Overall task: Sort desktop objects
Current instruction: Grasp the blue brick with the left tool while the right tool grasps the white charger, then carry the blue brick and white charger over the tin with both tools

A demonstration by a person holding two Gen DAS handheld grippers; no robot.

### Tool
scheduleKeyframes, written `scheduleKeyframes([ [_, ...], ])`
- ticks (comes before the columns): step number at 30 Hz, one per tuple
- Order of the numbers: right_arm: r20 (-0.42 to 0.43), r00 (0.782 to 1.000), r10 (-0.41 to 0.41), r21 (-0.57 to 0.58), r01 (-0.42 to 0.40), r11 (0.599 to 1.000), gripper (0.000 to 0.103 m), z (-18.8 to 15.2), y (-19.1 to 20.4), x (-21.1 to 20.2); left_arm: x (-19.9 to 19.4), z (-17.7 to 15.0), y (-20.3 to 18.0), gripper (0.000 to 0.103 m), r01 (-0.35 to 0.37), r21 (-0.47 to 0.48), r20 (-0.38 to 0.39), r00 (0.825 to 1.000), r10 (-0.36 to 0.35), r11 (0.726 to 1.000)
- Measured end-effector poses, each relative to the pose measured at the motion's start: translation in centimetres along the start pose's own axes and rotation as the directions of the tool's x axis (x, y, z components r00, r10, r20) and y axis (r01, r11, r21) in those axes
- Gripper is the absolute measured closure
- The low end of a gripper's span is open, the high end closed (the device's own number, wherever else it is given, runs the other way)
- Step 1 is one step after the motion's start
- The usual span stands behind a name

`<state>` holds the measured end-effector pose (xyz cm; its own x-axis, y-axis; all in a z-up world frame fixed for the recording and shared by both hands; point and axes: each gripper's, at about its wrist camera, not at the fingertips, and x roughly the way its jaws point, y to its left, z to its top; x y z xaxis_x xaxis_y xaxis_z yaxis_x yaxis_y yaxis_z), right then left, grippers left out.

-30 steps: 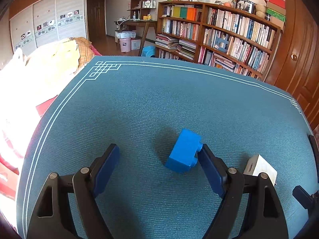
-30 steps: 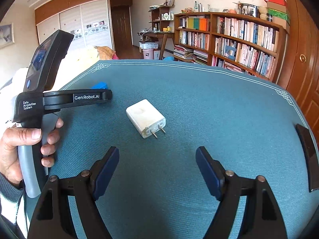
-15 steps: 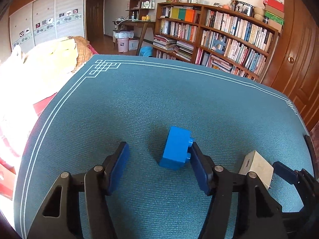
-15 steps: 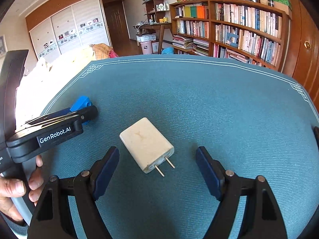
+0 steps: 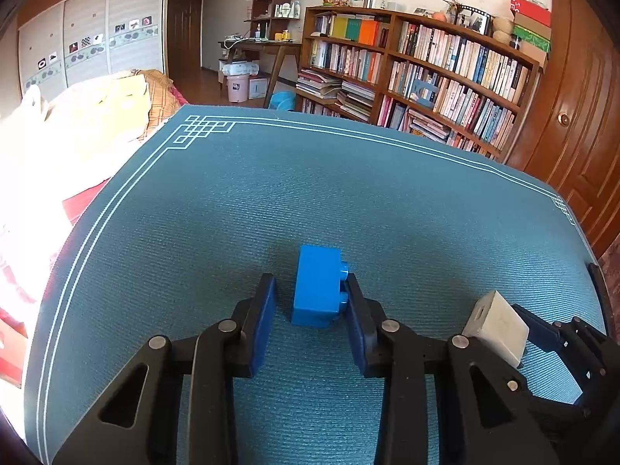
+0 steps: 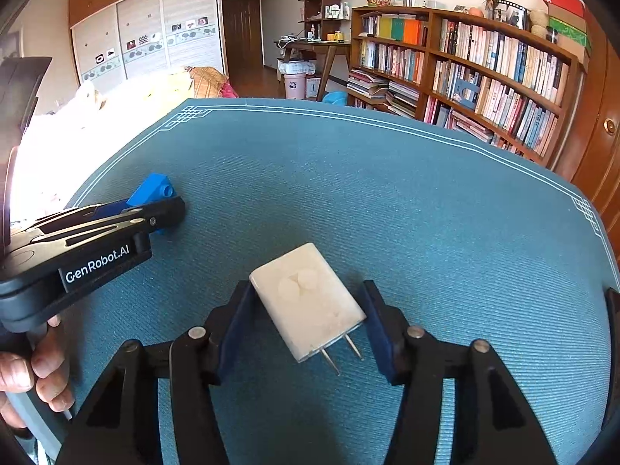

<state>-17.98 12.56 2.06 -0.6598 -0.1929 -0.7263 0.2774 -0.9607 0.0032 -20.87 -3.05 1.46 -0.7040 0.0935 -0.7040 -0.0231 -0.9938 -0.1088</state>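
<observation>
Both grabs just starting: left gripper [image 5: 310, 310] jaws closing around the blue brick [image 5: 317, 286], one pad touching. Right gripper [image 6: 306, 325] jaws closing, white charger [image 6: 308, 310] between them, unlifted. Nothing sorted on the desk [image 6: 387, 201] yet.

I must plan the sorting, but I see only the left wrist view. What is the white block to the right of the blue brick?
Observer: A white charger. Its two metal prongs point back toward the right gripper.
Operator: Is it gripped already?
Observer: Not quite. The jaws are closing with it between them, and a thin gap seems to remain on the prong side.
Operator: Who holds my gripper?
Observer: A hand wraps the left gripper's handle.
</observation>
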Motion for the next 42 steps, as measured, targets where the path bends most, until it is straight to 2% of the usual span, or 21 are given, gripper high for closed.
scheduleKeyframes([
  [3, 0.001, 1.000, 0.007, 0.023, -0.007, 1.000, 0.056, -0.7, -0.6, -0.7, -0.1, -0.1, 0.2, 0.075, 0.018, -0.006, -0.001, 1.000, -0.018, 1.000],
  [6, 0.003, 1.000, 0.010, 0.050, -0.010, 0.999, 0.060, -1.7, -1.2, -1.9, -0.2, -0.2, 0.1, 0.076, 0.023, -0.004, -0.002, 1.000, -0.023, 1.000],
  [12, 0.006, 0.999, 0.032, 0.111, -0.032, 0.993, 0.061, -4.5, -2.7, -4.6, -1.0, -0.8, -0.9, 0.078, 0.046, 0.019, -0.011, 0.999, -0.046, 0.999],
  [27, 0.025, 0.998, 0.049, 0.263, -0.054, 0.963, 0.061, -11.1, -6.5, -11.4, -5.7, -4.5, -7.9, 0.078, 0.135, 0.190, -0.016, 0.991, -0.134, 0.972],
  [35, 0.071, 0.996, 0.047, 0.275, -0.065, 0.959, 0.061, -13.2, -6.9, -16.0, -9.4, -7.0, -11.2, 0.078, 0.190, 0.263, -0.014, 0.981, -0.193, 0.946],
  [42, 0.111, 0.994, -0.008, 0.317, -0.027, 0.948, 0.061, -15.8, -8.5, -20.9, -12.8, -9.3, -14.6, 0.078, 0.258, 0.333, -0.011, 0.963, -0.270, 0.907],
])
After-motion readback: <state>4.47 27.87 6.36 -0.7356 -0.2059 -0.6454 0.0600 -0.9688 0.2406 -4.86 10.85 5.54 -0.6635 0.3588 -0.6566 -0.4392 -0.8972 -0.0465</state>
